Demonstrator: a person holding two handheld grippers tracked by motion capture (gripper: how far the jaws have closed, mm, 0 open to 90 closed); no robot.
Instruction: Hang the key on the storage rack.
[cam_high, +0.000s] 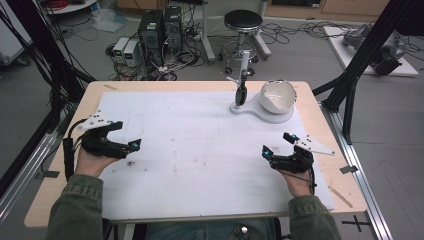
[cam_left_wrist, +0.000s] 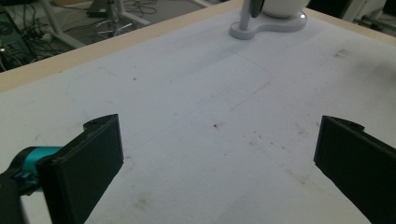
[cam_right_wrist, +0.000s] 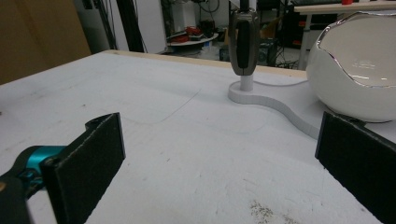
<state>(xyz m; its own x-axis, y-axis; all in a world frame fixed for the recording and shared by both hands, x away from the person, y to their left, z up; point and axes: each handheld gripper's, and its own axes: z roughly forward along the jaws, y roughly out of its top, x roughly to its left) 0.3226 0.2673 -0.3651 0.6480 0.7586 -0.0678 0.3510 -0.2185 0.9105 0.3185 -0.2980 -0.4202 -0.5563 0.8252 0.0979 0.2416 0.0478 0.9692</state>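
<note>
**Tools spread wide, stand and bowl not yet reached**

Tools first: the left tool (cam_high: 127, 136) rests low over the near left of the desk (cam_high: 60, 165), its jaws spread wide with nothing between them, and the right tool (cam_high: 276, 145) sits at the near right in the same state, wide and empty. Both hover on or just above the white mat (cam_high: 190, 150).

Beyond the right tool, toward the far right of the mat, stands the white bowl (cam_high: 278, 95) on its flat white base (cam_high: 250, 111), with a dark handled utensil (cam_high: 242, 90) upright on the post at the base's left end. The right gripper view looks straight at the utensil (cam_right_wrist: 243, 44) and bowl (cam_right_wrist: 359, 79).

To do the reach well, I would send the right tool forward, jaws kept wide, level with the utensil's handle, and close only once the handle sits squarely between the jaws. The bowl stands just beside it, so approaching from the open left side should avoid nudging its rim. The left tool could steady the base.
</note>
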